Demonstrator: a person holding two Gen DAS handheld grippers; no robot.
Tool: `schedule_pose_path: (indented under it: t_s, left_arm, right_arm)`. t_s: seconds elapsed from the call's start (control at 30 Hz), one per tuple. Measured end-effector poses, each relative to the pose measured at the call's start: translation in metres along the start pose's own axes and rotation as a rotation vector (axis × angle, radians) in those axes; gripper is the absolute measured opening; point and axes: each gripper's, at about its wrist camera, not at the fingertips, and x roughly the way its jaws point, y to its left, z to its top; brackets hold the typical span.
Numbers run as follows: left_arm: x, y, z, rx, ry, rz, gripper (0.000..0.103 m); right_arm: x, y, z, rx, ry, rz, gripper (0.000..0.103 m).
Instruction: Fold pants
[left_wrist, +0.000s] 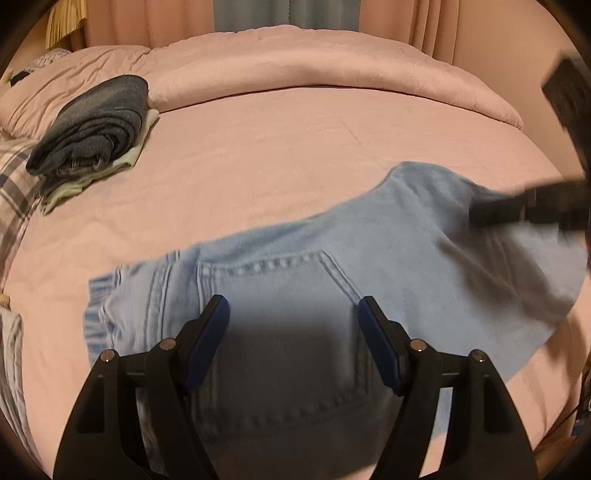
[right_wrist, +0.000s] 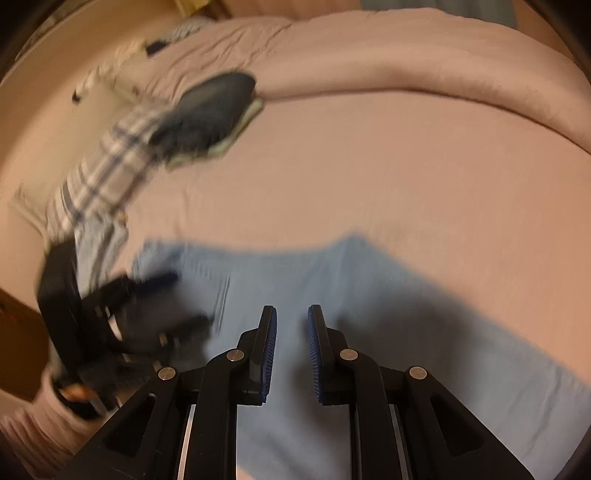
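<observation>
Light blue jeans (left_wrist: 295, 280) lie flat on the pink bed, back pocket up, waistband to the left. My left gripper (left_wrist: 293, 306) is open just above the pocket area and holds nothing. My right gripper (right_wrist: 291, 314) is open with a narrower gap, above the jeans (right_wrist: 369, 314), and empty. The right gripper shows blurred in the left wrist view (left_wrist: 524, 210) over the leg part. The left gripper shows blurred in the right wrist view (right_wrist: 159, 299) near the waistband.
A folded stack of dark jeans (left_wrist: 96, 125) on a pale garment lies at the far left of the bed (left_wrist: 295, 147). A plaid cloth (left_wrist: 14, 173) lies beside it. A rolled pink duvet (left_wrist: 332, 70) runs along the back. Curtains hang behind.
</observation>
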Motion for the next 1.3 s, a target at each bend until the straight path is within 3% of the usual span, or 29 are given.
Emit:
schedule_pose_path:
  t_s: [0.17,0.33,0.47,0.53,0.6,0.67,0.73,0.8,0.87,0.97,1.1,1.2,1.3]
  left_arm:
    - [-0.004,-0.005,-0.026,-0.042,0.024,-0.041,0.073]
    - [-0.017,-0.015,-0.048,-0.039,0.024,-0.031,0.072]
    - [-0.052,0.001,-0.056,-0.165,-0.060,-0.119,0.073]
    - [-0.070,0.020,-0.068,-0.275,-0.106,-0.177,0.073]
    - [-0.081,0.037,-0.080,-0.360,-0.119,-0.179,0.073]
    - [-0.087,0.051,-0.094,-0.422,-0.116,-0.172,0.073]
    - [-0.089,0.058,-0.105,-0.460,-0.101,-0.145,0.073]
    - [-0.087,0.065,-0.114,-0.508,-0.085,-0.152,0.073]
    - [-0.082,0.070,-0.120,-0.570,-0.067,-0.178,0.073]
    - [-0.071,0.076,-0.119,-0.640,-0.050,-0.213,0.073]
    - [-0.055,0.081,-0.115,-0.759,-0.024,-0.292,0.072]
    - [-0.061,0.076,-0.110,-0.776,-0.034,-0.284,0.072]
    - [-0.071,0.060,-0.107,-0.707,-0.043,-0.207,0.071]
  right_arm:
    - [0.036,0.020,-0.046,-0.084,0.168,-0.094,0.016]
    - [0.030,0.023,-0.059,-0.065,0.200,-0.133,0.016]
    - [0.017,0.045,-0.049,-0.096,0.085,-0.114,0.017]
    - [0.015,0.056,-0.048,-0.095,0.019,-0.066,0.023]
    - [0.018,0.067,-0.047,-0.096,-0.044,-0.021,0.031]
    - [0.034,0.075,-0.050,-0.101,-0.032,0.003,0.032]
    - [0.070,0.082,-0.064,-0.125,0.092,-0.066,0.032]
    - [0.074,0.090,-0.073,-0.183,0.043,-0.107,0.033]
    - [0.071,0.095,-0.074,-0.211,0.052,-0.124,0.033]
    - [0.059,0.090,-0.069,-0.148,0.056,-0.069,0.033]
    - [0.053,0.099,-0.067,-0.123,-0.017,-0.032,0.033]
    - [0.046,0.091,-0.071,-0.089,-0.026,-0.037,0.033]
    - [0.025,0.065,-0.077,-0.017,-0.089,-0.062,0.033]
